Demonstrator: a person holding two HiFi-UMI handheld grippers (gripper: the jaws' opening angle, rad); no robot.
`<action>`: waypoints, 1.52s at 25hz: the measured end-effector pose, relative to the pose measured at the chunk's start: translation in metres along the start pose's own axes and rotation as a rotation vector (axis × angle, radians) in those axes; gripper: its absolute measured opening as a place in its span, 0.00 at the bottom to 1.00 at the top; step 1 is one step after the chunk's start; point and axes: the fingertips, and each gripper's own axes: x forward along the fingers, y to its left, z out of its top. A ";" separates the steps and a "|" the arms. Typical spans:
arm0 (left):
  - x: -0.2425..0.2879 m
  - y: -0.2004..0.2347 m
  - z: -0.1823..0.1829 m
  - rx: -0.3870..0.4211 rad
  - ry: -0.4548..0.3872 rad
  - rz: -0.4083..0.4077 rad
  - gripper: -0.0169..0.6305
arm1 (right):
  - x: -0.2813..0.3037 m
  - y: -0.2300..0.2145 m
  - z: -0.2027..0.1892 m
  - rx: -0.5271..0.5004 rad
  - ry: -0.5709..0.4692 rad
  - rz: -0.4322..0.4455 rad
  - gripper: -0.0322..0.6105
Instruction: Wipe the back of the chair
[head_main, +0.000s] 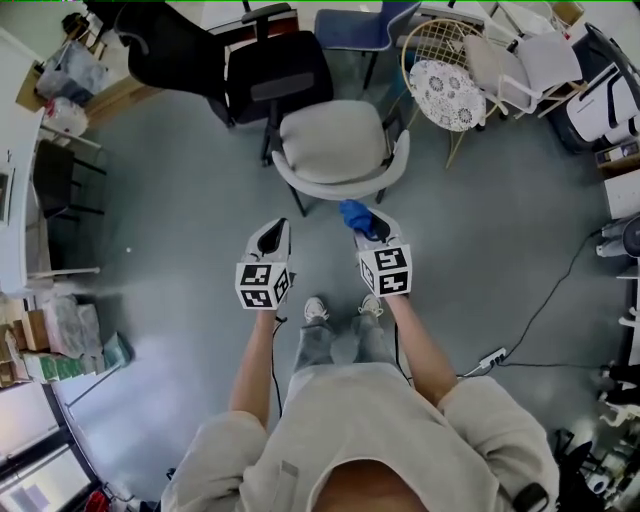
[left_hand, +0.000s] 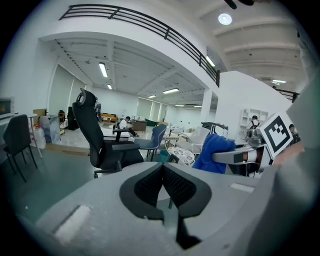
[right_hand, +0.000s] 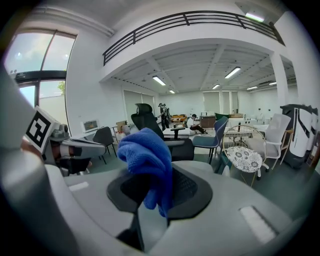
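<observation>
While a person stands over a grey shell chair (head_main: 335, 145) at the upper centre of the head view, its curved backrest (head_main: 300, 186) faces them. Both tools hover just short of it. The right gripper (head_main: 368, 228) carries a blue cloth (head_main: 353, 212) close to the backrest's rim, not yet touching. The left gripper (head_main: 272, 235) hangs beside it at frame centre, well clear of the chair. A power strip (head_main: 495, 357) and its cable lie on the floor at lower right, near the person's feet, where a sidestep could catch them.

Seen from the left gripper view, that tool's jaws are pressed together on nothing, their dark pads meeting at frame centre. A black office chair (left_hand: 97, 135) stands at middle left. With this claw idle, nothing steadies the grey chair, so a firm wipe could likely push it away across the smooth floor.

Seen from the right gripper view, the jaws are clenched on the blue cloth. Only a fold is pinched, and the bulk bunches above the pads. Dragged along the backrest, the cloth could pull free or roll up, leaving the hard jaw tips to scrape the shell.
</observation>
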 end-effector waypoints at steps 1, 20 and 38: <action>0.002 -0.004 -0.002 -0.004 -0.002 0.009 0.03 | -0.001 -0.002 -0.004 0.003 0.001 0.013 0.20; 0.046 0.001 -0.113 -0.098 0.030 0.033 0.03 | 0.061 -0.008 -0.107 0.076 0.039 0.020 0.20; 0.054 0.040 -0.173 -0.089 0.045 0.023 0.03 | 0.160 0.018 -0.137 0.106 -0.003 0.024 0.20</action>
